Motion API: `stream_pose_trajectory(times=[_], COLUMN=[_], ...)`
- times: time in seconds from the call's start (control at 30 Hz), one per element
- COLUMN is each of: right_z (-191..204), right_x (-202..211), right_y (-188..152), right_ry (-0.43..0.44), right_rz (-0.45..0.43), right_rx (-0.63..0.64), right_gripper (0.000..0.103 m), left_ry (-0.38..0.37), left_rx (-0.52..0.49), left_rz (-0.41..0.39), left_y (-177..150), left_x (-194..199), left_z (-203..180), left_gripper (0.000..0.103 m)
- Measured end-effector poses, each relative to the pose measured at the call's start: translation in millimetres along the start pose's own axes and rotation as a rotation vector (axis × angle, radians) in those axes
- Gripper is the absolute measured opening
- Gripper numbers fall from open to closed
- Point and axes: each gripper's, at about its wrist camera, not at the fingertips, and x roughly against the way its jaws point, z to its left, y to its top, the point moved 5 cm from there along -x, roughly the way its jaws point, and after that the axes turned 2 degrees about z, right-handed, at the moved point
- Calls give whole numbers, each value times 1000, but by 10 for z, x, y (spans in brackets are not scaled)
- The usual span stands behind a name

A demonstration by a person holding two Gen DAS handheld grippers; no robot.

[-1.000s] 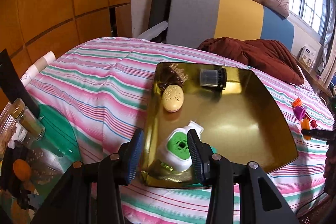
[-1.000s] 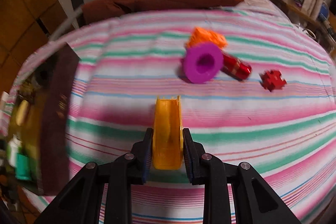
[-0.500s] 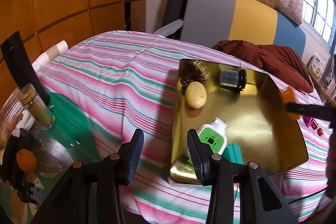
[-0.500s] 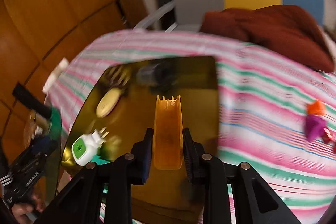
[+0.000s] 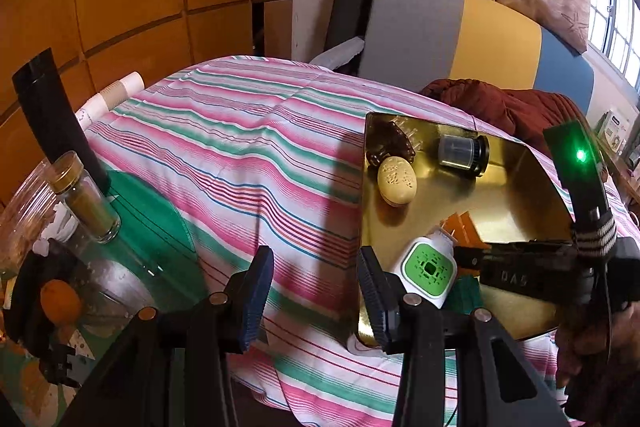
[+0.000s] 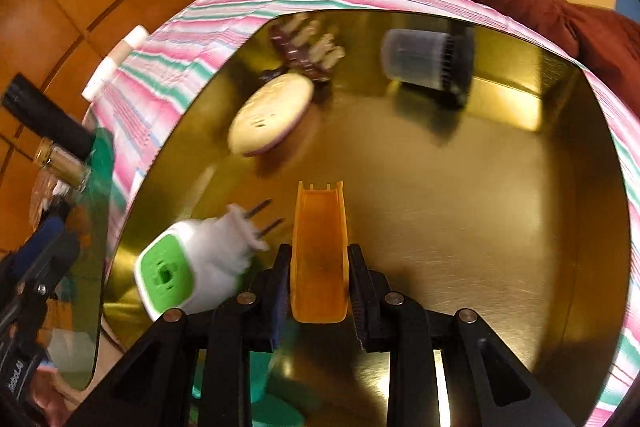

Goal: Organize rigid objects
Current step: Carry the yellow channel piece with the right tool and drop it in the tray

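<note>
Seemingly idle, the left gripper (image 5: 316,287) is hanging half open and empty over the striped bedspread (image 5: 240,155), just beside the gold tray's (image 5: 516,187) left edge. Meanwhile, in the right view, the right gripper (image 6: 320,287) is clamping an orange piece (image 6: 320,247) above the tray (image 6: 500,207), beside the plug (image 6: 200,267) lying at the tray's near left corner.
</note>
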Motion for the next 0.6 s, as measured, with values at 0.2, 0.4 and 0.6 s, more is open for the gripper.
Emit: stream_pose_trajectory(times=[0.2, 0.4, 0.6], right_z=[29, -53, -150], right_x=[38, 184, 327], right_y=[-93, -144, -160], right_ry=[10, 30, 31], right_rz=[-25, -64, -108], right_rx=[15, -3, -31], right_gripper=[28, 41, 46], left_ry=[-2, -5, -12], left_rx=[-9, -25, -47], left_rz=[-9, -11, -16], left_y=[15, 9, 15], left_x=[45, 81, 114], left_z=[-25, -86, -185], left_gripper=[43, 43, 43])
